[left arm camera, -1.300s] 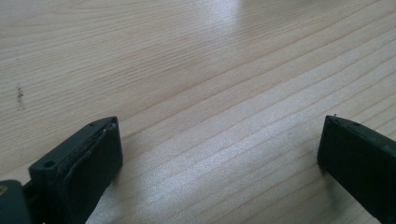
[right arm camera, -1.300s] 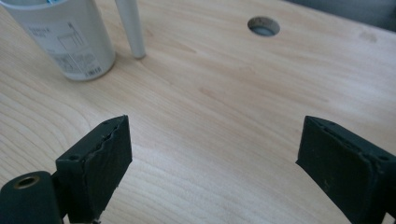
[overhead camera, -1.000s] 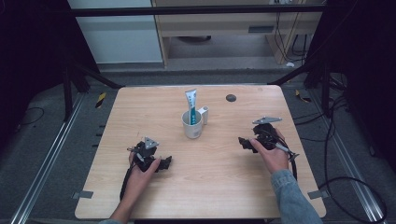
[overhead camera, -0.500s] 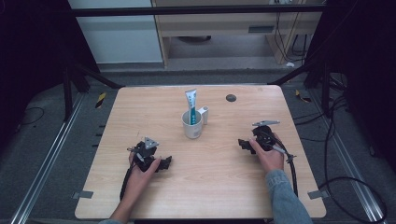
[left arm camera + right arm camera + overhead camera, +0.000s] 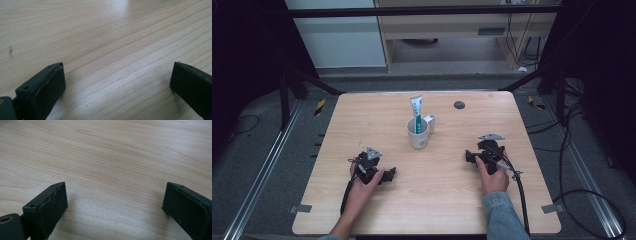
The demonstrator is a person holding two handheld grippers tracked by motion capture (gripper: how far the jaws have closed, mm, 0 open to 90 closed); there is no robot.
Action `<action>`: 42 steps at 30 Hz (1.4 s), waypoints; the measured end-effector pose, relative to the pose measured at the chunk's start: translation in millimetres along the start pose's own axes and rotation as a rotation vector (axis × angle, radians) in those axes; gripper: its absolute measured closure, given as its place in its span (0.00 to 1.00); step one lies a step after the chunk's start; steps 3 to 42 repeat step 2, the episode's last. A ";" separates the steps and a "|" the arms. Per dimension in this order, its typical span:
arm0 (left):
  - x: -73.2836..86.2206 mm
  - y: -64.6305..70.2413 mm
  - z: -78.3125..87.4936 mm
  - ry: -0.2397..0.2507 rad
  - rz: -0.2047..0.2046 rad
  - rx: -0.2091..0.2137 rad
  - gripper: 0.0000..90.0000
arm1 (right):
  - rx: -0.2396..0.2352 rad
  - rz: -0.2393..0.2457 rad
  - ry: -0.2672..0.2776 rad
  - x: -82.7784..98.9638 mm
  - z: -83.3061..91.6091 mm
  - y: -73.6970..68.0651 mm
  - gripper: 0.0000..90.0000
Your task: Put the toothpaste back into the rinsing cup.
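A white mug [image 5: 418,134] stands at the table's middle with a white and teal toothpaste tube [image 5: 416,111] upright in it. My left gripper [image 5: 388,175] rests low on the wood at the front left, a hand around it; its jaws [image 5: 117,82] stand wide open over bare wood. My right gripper [image 5: 470,156] sits to the right of the mug, held by the other hand. Its jaws [image 5: 115,200] have just been opening and are wide apart, with bare wood and nothing else between them.
The wooden table [image 5: 362,115] has a small dark round disc [image 5: 459,105] near its far edge. A small white piece [image 5: 430,122] sits against the mug's right side. A black cable [image 5: 519,195] trails from the right gripper toward the front edge.
The right hand has sunk toward the tabletop and shifted slightly left in the high view. The left hand and the mug have not moved.
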State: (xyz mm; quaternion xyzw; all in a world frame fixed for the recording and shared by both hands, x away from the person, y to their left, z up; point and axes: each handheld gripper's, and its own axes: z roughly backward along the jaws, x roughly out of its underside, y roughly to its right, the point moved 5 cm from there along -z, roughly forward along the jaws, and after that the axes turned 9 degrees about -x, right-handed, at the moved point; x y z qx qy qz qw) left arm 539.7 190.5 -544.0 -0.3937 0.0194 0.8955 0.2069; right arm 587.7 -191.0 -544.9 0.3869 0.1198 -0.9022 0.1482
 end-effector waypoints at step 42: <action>0.1 -0.1 0.1 -0.001 -0.002 0.000 0.00 | -0.003 0.001 -0.005 -0.5 -1.4 -0.1 0.03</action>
